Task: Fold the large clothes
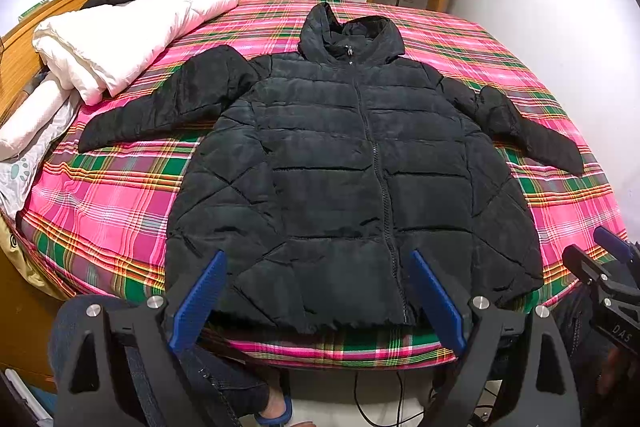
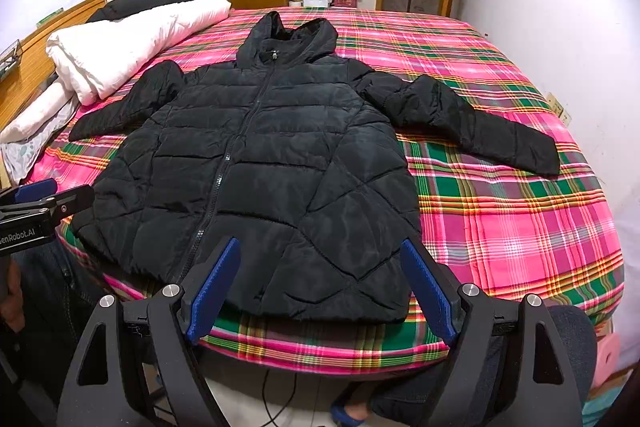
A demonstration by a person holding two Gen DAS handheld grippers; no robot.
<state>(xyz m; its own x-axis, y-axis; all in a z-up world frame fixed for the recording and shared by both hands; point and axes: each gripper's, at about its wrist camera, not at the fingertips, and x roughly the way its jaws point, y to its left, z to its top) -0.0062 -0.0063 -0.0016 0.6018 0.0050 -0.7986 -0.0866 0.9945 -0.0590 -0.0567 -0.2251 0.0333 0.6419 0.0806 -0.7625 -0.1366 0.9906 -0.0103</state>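
Both grippers hover at the jacket's hem edge: the left gripper [image 1: 316,301] and right gripper [image 2: 320,291] each have jaws spread wide, holding nothing. Beyond them the black puffer jacket [image 1: 352,163] lies flat, zipped, sleeves outspread, on the plaid bed [image 1: 104,211], with a white duvet [image 1: 120,35] past its left sleeve.

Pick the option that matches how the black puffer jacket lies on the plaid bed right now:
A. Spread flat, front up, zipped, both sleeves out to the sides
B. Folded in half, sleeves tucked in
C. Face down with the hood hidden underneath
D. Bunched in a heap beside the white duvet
A: the black puffer jacket lies flat with its zipper facing up and closed, both sleeves spread outward on the plaid bed.
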